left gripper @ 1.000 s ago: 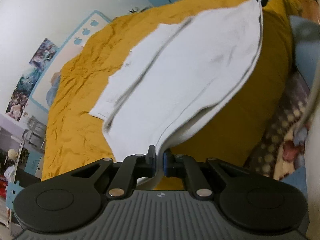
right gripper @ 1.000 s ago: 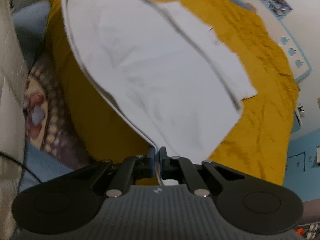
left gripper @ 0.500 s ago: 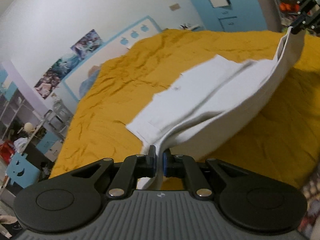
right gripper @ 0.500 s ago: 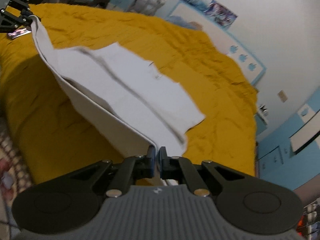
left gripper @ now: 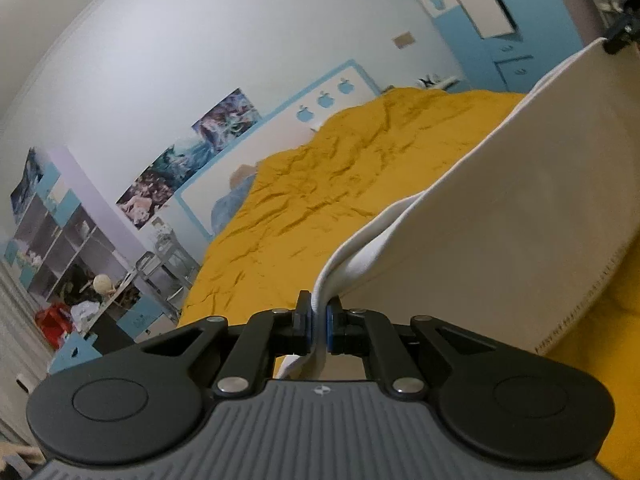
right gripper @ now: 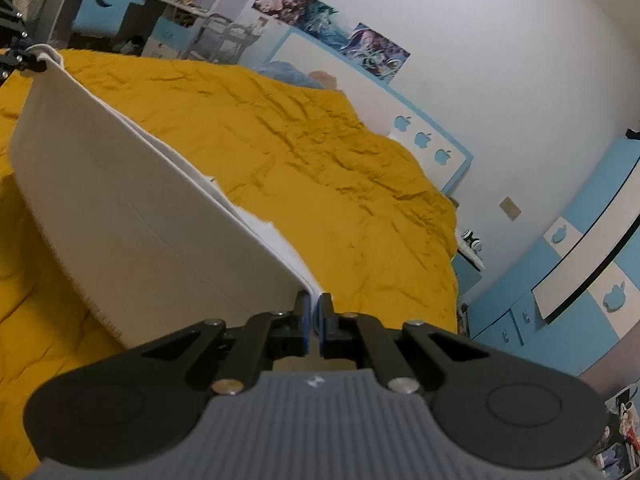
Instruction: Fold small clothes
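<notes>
With both the left gripper [left gripper: 318,322] and right gripper [right gripper: 314,324] clamped, jaws together, on one edge of the white garment [left gripper: 500,216] above the mustard bedspread [left gripper: 340,184], its loose folded layers, perhaps sleeves, could slip askew.

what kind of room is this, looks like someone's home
Most likely a child's bedroom: a bed with a mustard-yellow bedspread, posters on the wall, and blue-and-white cupboards with apple cut-outs.

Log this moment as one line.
phase: fold, lifting | left gripper: shut on cloth | right gripper: shut on cloth | cloth: white, stretched between grippers, above yellow bedspread
</notes>
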### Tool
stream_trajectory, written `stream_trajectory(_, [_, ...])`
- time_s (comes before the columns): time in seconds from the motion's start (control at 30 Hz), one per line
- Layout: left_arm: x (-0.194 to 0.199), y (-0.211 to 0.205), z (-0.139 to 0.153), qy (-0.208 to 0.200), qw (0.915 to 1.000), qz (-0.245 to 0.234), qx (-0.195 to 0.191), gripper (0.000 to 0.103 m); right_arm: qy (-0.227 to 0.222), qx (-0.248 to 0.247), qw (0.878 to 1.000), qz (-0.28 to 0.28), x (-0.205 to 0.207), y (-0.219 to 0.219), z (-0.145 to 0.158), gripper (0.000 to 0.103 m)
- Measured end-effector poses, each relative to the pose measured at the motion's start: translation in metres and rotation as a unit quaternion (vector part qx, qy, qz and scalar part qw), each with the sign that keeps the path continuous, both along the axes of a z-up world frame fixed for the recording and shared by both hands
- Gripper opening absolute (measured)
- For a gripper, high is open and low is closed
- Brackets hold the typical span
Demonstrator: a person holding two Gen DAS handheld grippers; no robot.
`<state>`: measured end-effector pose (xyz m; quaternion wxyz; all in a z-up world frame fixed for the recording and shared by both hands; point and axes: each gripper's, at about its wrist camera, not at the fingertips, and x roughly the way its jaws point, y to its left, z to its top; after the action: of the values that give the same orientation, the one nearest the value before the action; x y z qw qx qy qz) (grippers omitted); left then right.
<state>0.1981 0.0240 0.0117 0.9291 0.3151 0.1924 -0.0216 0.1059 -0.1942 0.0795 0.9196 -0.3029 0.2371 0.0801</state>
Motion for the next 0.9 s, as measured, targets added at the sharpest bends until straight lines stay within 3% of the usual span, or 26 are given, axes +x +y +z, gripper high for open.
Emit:
stream_trajectory(0.13, [0.026,0.000,-0.001,-0.005,0.9998,0.012,-0.014,0.007,-0.011,-0.006,1.000,-0.005,0.040,0.006,0.000,0.000])
stream_trajectory(0.5, [0.106,0.002,-0.007,0.019,0.9998,0.005,0.001,0.007,-0.017,0.000,1.000,-0.016,0.163,0.010,-0.008,0.000])
stream_trajectory(0.7, [0.167,0.012,-0.030,0.087,0.9956,-0.011,-0.034,0.007,0.017,0.018,0.999,-0.030,0.246,0.004,-0.045,0.000])
stream_trajectory(0.9, [0.217,0.015,-0.079,0.174,0.9839,-0.015,-0.039,0.007,0.057,0.014,0.998,-0.039,0.308,0.002,-0.115,0.000])
